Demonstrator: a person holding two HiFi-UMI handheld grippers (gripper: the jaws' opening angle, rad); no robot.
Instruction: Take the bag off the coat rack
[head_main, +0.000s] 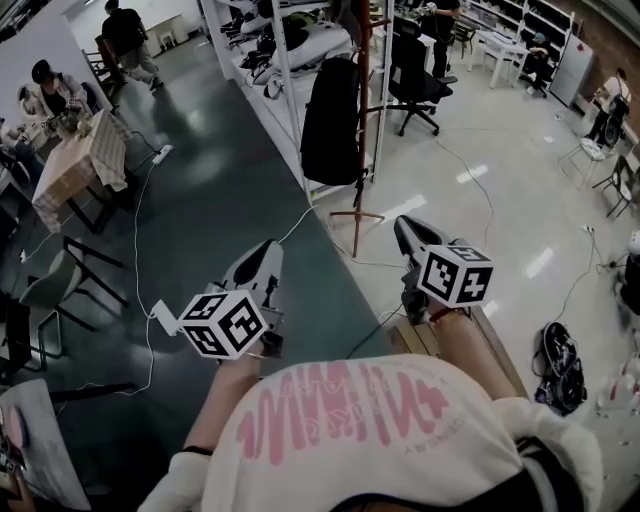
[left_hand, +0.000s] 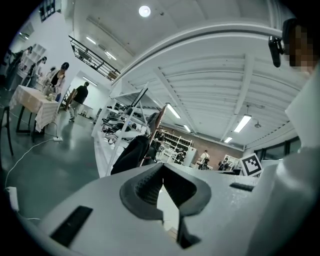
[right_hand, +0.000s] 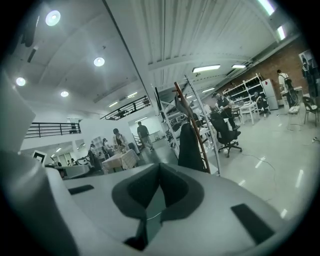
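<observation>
A black bag (head_main: 332, 118) hangs on a reddish-brown coat rack (head_main: 361, 170) that stands on the floor some way ahead of me. Both grippers are held low in front of the person and point toward the rack, well short of it. The left gripper (head_main: 268, 250) is shut and empty, and so is the right gripper (head_main: 404, 226). In the left gripper view the bag (left_hand: 131, 154) and rack (left_hand: 156, 121) show beyond the shut left gripper (left_hand: 161, 166). The right gripper view has the bag (right_hand: 189, 148) on the rack (right_hand: 190, 120), right of the shut right gripper (right_hand: 159, 165).
White metal shelving (head_main: 283, 70) stands right behind the rack. A black office chair (head_main: 414, 78) is to its right. A cloth-covered table (head_main: 78, 158) with people, dark chairs (head_main: 60, 290) and floor cables (head_main: 150, 250) lie on the left. A black item (head_main: 562, 362) lies at right.
</observation>
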